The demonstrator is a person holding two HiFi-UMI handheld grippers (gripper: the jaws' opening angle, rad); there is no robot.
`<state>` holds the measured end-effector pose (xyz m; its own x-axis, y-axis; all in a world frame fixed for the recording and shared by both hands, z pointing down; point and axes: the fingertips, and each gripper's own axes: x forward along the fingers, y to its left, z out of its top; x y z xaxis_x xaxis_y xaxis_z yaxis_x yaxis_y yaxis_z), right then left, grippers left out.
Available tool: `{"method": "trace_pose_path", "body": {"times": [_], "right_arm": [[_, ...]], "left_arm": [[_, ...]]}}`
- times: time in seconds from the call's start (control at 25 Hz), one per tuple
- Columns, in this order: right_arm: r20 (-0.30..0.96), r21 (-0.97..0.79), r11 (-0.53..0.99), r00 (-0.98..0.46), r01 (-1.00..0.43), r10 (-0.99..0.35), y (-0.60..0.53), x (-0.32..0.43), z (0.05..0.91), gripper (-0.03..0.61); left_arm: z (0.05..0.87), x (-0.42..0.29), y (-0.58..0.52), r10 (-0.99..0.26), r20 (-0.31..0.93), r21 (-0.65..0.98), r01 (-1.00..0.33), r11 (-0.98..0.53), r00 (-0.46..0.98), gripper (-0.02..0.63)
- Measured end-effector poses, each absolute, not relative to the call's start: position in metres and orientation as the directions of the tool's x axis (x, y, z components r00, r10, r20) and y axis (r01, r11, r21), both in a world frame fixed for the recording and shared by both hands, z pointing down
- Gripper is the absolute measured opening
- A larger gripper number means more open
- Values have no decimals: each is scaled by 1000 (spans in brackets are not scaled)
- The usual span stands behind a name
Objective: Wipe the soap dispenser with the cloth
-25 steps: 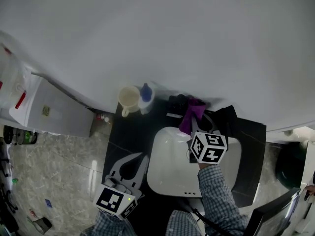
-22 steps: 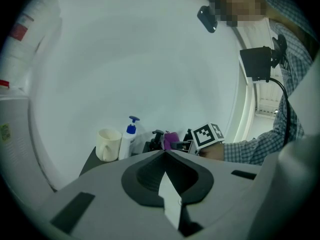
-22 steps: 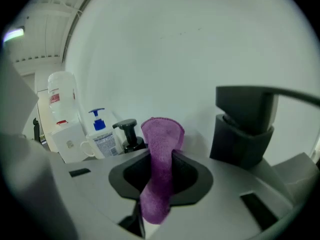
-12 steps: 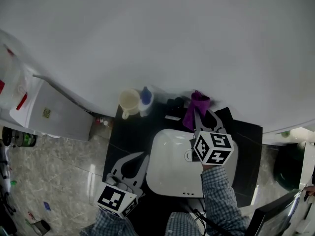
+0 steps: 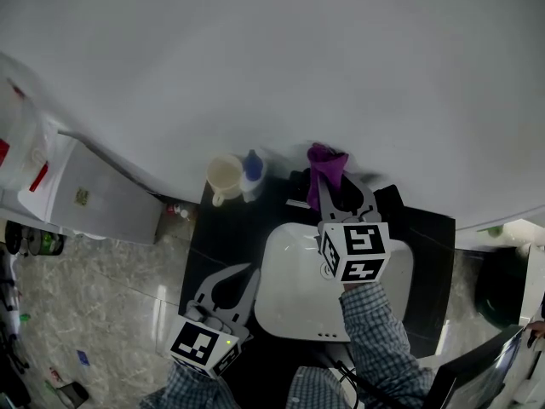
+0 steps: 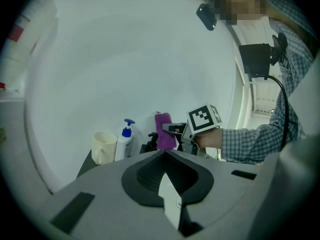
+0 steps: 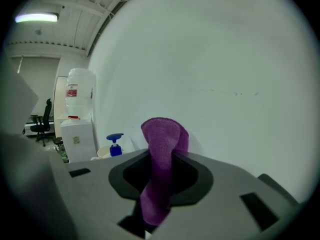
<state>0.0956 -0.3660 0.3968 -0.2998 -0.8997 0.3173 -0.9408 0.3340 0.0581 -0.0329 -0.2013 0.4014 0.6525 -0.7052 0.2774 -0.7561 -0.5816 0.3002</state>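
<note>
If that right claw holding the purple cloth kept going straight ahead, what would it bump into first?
Probably the white wall, with the purple cloth touching it first. The soap dispenser stands off to the left, out of line. Depth is hard to judge.

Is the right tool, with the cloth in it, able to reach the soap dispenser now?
Probably yes. The right tool is shut on the purple cloth; the soap dispenser stands to its left beside the mug, and only a low black fixture lies between.

The head view looks steeply down; both gripper views face the wall (image 5: 341, 58), sharing the soap dispenser (image 6: 123, 140).
</note>
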Motion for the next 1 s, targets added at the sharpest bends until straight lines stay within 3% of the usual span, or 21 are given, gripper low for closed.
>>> {"method": "trace_pose_path", "body": {"times": [1.0], "right_arm": [[508, 55, 463, -374, -885, -776, -325, 48, 511, 91]], "left_arm": [[407, -43, -195, -712, 294, 295, -769, -567, 638, 11]]}}
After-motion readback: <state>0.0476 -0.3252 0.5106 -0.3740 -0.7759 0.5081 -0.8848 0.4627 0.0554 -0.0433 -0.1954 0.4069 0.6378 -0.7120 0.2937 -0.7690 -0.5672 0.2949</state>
